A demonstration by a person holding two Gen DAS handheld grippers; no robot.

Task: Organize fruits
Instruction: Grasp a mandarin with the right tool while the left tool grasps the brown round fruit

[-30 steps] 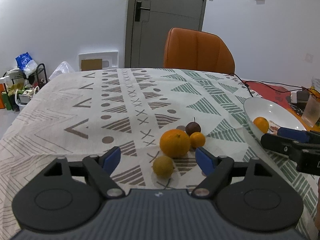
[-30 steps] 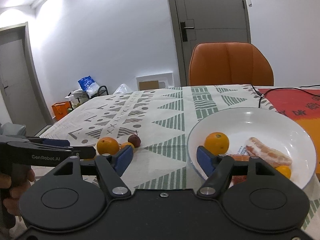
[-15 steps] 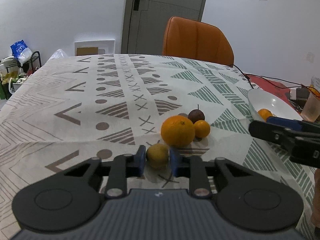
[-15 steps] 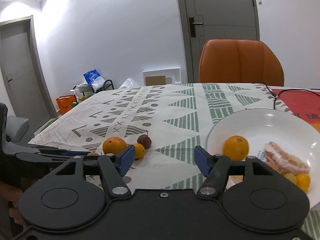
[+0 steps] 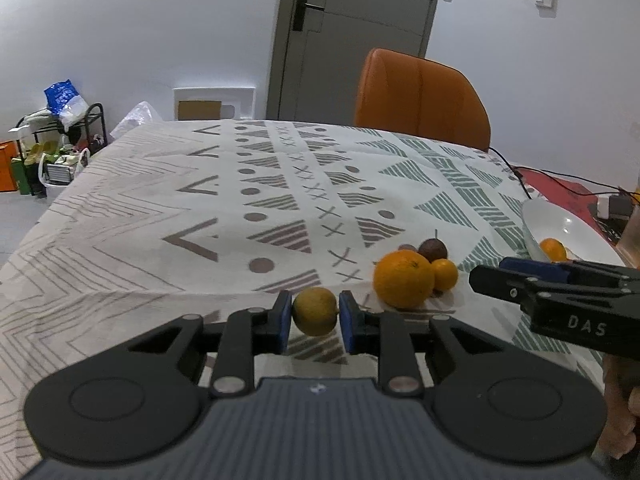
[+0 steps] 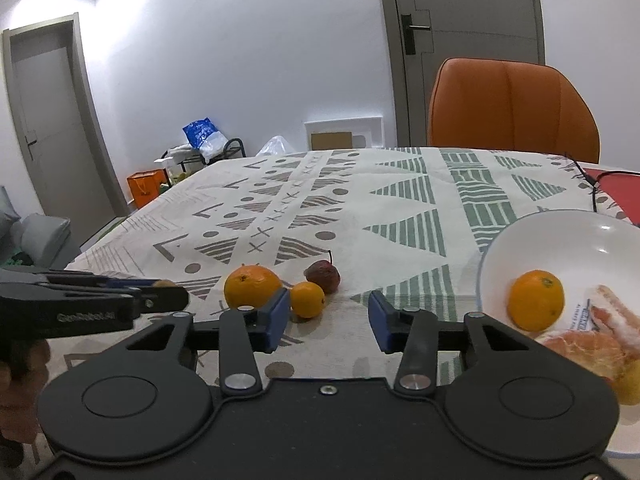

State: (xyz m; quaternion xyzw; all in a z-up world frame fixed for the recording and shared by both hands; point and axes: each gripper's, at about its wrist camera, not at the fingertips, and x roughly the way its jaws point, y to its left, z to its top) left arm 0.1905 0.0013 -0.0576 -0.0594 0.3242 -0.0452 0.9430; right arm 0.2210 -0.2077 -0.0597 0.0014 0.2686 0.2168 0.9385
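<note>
Left tongs (image 5: pixel 315 314) clamp the yellow-green fruit (image 5: pixel 315 311) above the desk (image 5: pixel 160 200), while right tongs (image 6: pixel 329 320) gape wide, holding nothing

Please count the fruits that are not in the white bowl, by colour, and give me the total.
Orange: 2, a large orange and a small orange on the tablecloth.
Yellow-green: 1, a small fruit held in the left gripper.
Dark red: 1, a small fruit with a stem.
Total: 4
</note>
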